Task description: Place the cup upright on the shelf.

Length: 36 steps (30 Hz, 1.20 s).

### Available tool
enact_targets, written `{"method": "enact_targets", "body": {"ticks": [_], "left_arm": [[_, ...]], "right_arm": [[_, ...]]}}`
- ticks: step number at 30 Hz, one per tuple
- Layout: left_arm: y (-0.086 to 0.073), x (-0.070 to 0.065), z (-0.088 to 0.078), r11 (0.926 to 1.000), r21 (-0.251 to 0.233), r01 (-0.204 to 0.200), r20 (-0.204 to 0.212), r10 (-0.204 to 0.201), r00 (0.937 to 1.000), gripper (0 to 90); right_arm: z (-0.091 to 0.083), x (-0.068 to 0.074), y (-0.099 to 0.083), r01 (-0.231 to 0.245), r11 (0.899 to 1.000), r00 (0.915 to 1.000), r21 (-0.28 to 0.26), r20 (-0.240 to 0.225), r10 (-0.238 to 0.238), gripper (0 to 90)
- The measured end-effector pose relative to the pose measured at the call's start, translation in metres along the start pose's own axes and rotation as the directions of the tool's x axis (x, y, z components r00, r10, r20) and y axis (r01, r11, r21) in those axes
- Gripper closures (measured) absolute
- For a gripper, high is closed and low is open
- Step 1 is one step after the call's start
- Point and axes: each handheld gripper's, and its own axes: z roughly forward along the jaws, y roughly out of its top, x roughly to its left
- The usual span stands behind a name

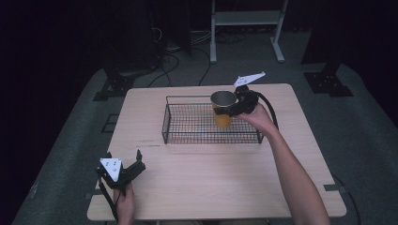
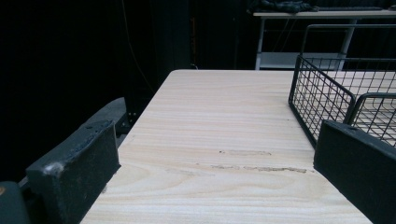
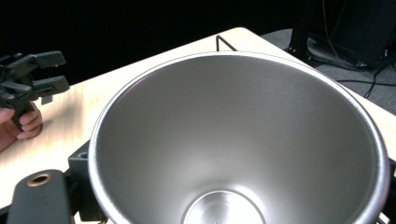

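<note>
Spanning most of the high view, the pale rectangular wooden tabletop [image 1: 197,187] shows a straight grain, rounded corners and a few dark scuff marks near the middle of its left half. A broad band of bare wood runs along the near edge, and narrower strips are free at the left and right edges.

The black rectangular wire-mesh basket [image 1: 187,123] sits on the far half of the tabletop, closer to the far edge than the near one, with fine grid walls, a thicker rim and a looped end handle.

The tapered cup with an orange outside and brushed steel inside [image 1: 223,110] is upright over the basket's right part, near the far wall; whether its base rests on the mesh cannot be told. Its round mouth is smooth and matte, with a flat disc at the bottom.

The right gripper [image 1: 234,107] has its black jaws drawn in tight on the cup's wall at the rim.

The left gripper [image 1: 123,165] sits by the near left corner, jaws spread wide with nothing between them.
</note>
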Motion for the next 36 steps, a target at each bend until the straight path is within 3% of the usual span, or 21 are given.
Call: {"method": "enact_targets", "body": {"ticks": [7, 12, 36], "left_arm": [[0.000, 0.000, 0.000, 1.0000, 0.000, 0.002, -0.002, -0.002, 1.0000, 0.0], [0.000, -0.001, 0.000, 1.0000, 0.002, -0.007, -0.002, 0.007, 1.0000, 0.0], [0.000, 0.000, 0.000, 1.0000, 0.000, -0.001, 0.002, 0.001, 1.0000, 0.0]], "right_arm": [[0.017, -0.009, -0.005, 0.000, 1.000, 0.9998, 0.026, -0.018, 0.000, 12.5], [0.020, -0.013, -0.005, -0.002, 1.000, 0.9998, 0.006, -0.021, 0.002, 12.5], [0.041, -0.028, -0.021, -0.027, 0.997, 0.9996, 0.066, -0.009, 0.027, 12.5]]}}
